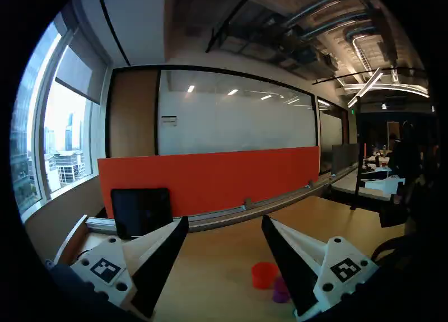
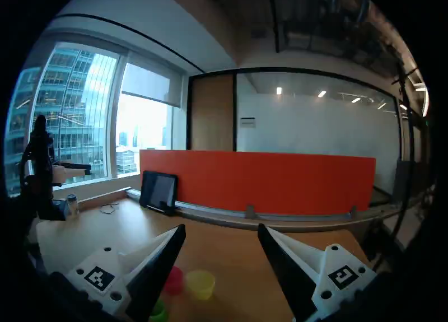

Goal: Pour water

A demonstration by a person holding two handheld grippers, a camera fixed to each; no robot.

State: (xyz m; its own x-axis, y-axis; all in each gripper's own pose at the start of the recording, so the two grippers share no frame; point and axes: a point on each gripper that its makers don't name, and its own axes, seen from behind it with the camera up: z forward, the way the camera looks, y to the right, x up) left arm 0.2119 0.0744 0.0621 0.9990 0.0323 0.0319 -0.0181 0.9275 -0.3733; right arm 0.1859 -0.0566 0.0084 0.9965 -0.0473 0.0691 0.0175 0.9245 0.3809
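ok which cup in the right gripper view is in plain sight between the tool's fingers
The yellow cup: it stands whole in the gap of the right tool, while the red cup and green cup are partly hidden behind one finger.

The left gripper view looks from low above the desk, forward along the left gripper. It faces the orange partition almost squarely. The tablet stands left of centre and the window lies at the far left edge. The right gripper view looks along the right gripper from a similar height, turned more toward the window; the tablet appears smaller there. Both views share the desk, partition, tablet, window and glass wall.
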